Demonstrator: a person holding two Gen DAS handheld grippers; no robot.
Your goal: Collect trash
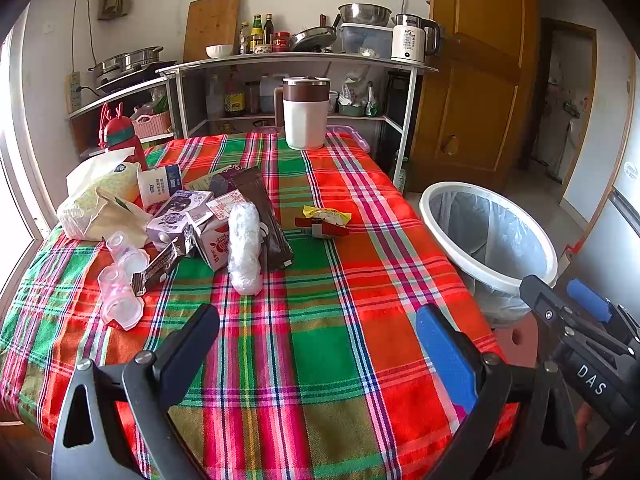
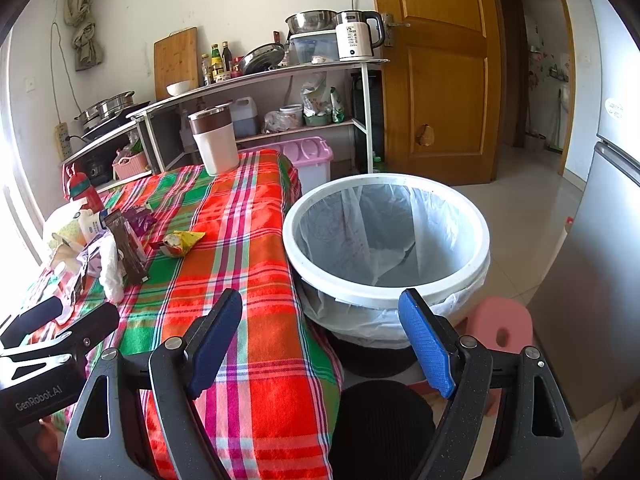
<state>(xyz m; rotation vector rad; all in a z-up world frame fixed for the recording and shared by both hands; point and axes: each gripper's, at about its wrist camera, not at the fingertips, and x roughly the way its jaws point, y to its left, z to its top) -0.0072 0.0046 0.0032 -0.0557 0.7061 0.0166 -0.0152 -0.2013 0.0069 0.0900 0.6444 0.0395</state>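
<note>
Left gripper (image 1: 316,344) and right gripper (image 2: 320,340): jaws spread, nothing held | trash pile (image 1: 192,224) heaped at table's far left; yellow wrapper (image 1: 326,220) lying apart, mid-cloth | judged light, crinkly, slippery; best pinched at a raised fold | lined bin (image 2: 386,236) beside table's right edge, open cloth between.

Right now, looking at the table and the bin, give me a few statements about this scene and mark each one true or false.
1. Both grippers, left gripper and right gripper, are open and empty. True.
2. The trash bin stands on the table. False: it stands beside the table's edge.
3. The yellow snack wrapper lies apart from the trash pile. True.
4. The bin has no liner. False: a clear plastic bag lines it.
5. The white tumbler lies tipped over. False: it stands upright.
</note>
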